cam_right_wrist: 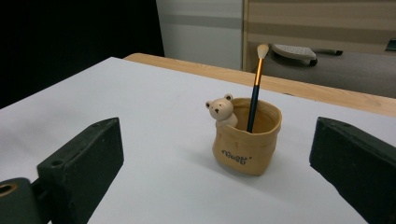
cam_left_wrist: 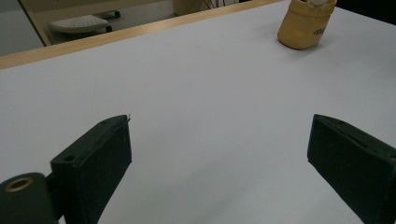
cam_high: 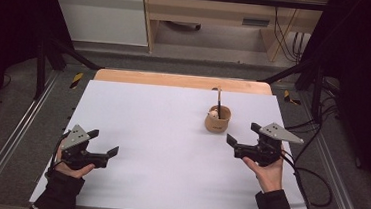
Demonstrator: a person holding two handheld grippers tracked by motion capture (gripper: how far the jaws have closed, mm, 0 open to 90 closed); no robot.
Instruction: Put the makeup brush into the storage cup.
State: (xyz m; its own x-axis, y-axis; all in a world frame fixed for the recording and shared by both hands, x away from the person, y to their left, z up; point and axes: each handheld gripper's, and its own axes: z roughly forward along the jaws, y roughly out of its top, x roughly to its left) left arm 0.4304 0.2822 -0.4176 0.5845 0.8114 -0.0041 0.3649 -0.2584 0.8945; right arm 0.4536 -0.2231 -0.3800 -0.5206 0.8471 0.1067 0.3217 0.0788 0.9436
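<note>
Two open grippers are resting on a white table near a little bear pot.

The tan sack-shaped pot with a small bear [cam_high: 218,119] is sitting right of the middle of the high view, holding a thin dark paintbrush [cam_high: 219,103] standing up. The right gripper [cam_high: 241,137] is lying just below and right of it, jaws wide apart and holding nothing. The left gripper [cam_high: 105,143] is sitting at the lower left, jaws wide apart and empty too.

One bear pot [cam_right_wrist: 246,142], one paintbrush [cam_right_wrist: 256,79], one table [cam_high: 161,132] — two grippers: left gripper [cam_high: 103,150], right gripper [cam_high: 241,138].
</note>
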